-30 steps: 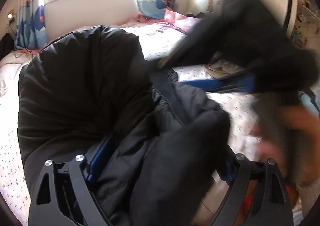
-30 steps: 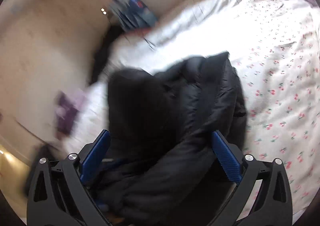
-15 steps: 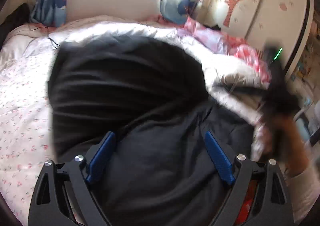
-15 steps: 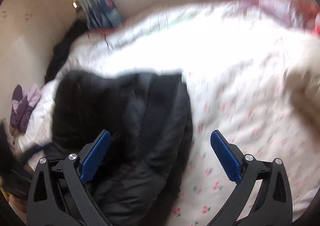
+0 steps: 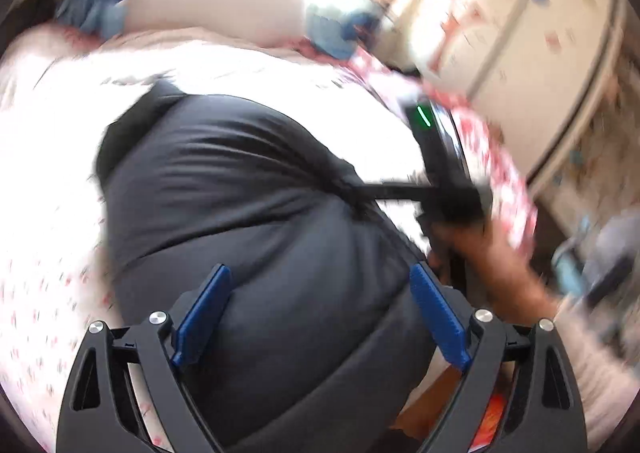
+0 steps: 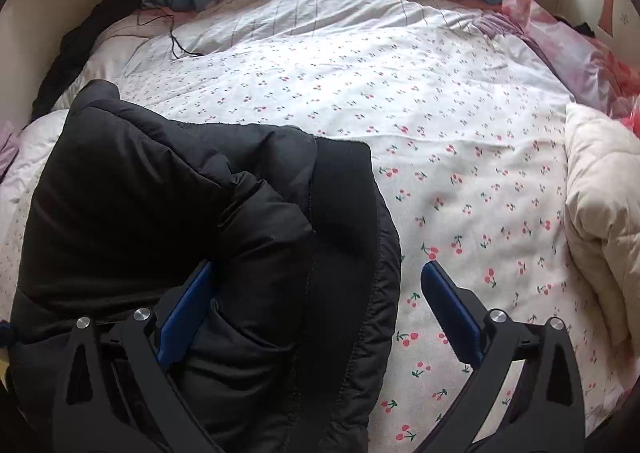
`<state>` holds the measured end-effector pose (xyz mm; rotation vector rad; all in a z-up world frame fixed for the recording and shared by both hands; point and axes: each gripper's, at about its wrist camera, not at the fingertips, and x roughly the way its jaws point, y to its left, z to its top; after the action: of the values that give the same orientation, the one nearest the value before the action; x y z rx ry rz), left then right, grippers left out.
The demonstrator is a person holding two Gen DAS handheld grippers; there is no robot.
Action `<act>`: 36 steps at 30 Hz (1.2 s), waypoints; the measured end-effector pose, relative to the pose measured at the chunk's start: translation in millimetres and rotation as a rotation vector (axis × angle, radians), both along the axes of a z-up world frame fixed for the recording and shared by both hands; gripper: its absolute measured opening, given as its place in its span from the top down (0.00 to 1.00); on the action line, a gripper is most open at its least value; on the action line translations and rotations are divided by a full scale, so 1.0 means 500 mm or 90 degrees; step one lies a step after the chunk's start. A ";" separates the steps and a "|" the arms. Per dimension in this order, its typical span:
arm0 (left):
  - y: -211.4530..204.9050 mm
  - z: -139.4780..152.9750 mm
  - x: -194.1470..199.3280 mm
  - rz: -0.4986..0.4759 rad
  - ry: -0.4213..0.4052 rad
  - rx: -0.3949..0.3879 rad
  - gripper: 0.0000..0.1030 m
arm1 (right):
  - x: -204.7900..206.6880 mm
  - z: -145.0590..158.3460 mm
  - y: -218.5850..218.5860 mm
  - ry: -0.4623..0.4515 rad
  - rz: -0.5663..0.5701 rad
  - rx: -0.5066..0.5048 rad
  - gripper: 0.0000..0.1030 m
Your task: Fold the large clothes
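Both grippers have let go. A second ago the left gripper point(image 5: 320, 317) and the right gripper point(image 6: 316, 313) each had black jacket point(image 6: 208, 237) bunched between the pads; now both sets of jaws stand wide apart with nothing clamped. The jacket has dropped from a lifted bundle into a rough folded heap on the bed.

What that means: reads as one fold just laid down, release done. Judging by the lump shape it is not a tidy finished fold, so more passes or flattening probably remain.

Position relative to tools:
- Left wrist view: jacket point(image 5: 256, 213) fills the space ahead of and between the fingers, directly under the tool. Right gripper is visible off to the right, at the jacket's far edge, in a hand point(image 5: 492, 265) (heavy motion blur, contact unclear).
- Right wrist view: jacket sits ahead-left; left pad point(image 6: 184, 313) is at its edge, right pad hangs over bare bedsheet point(image 6: 460, 141).

Materials:
- Jacket: black, puffy, quilted in wide channels, slightly shiny shell; flat ribbed band along one edge. Bulky, springy, likely to puff back open.
- Bedsheet: white cotton look, small cherry print, soft and wrinkled.
- Cream quilted blanket point(image 6: 600, 205) far right of the right tool.
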<state>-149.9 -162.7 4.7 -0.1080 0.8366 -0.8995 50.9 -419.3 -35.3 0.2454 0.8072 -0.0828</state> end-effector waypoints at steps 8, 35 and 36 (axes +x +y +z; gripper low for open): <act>0.153 -0.148 0.190 0.130 0.292 -0.143 0.13 | -0.046 -0.058 -0.031 0.033 -0.030 0.083 0.06; 0.337 -0.027 0.175 0.242 0.000 0.088 0.22 | 0.013 -0.108 0.302 0.026 0.179 0.255 0.06; 0.315 -0.002 0.170 0.242 -0.038 0.088 0.22 | 0.013 -0.108 0.302 0.026 0.179 0.255 0.06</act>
<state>-65.2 -5.1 3.5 -0.1143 0.7860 -0.4853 57.7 -268.2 -89.5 0.5055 0.8885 0.3420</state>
